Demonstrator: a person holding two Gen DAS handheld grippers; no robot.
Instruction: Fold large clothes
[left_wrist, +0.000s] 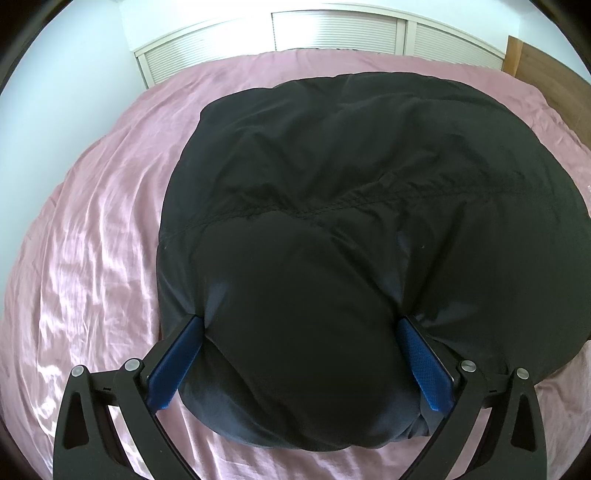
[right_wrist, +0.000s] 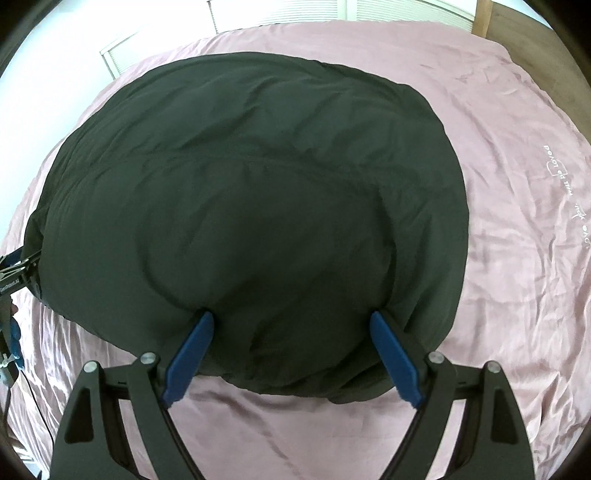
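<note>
The fingertips of both grippers are hidden where they press into the big black coat (left_wrist: 332, 221), so I cannot tell if they pinch it. The left gripper (left_wrist: 303, 325) and right gripper (right_wrist: 291, 317) both have their blue fingers spread wide. The puffy, wrinkly coat lies folded on the pink bed sheet (left_wrist: 92, 258).

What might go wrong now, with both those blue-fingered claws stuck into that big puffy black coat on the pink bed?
The left gripper and the right gripper both stand wide open around thick bulges of the puffy black coat, so closing may catch only the slick outer layer, which could slip free. Lifting may also let the fold spring apart. A finger could snag the wrinkled pink satin bedsheet too.
</note>
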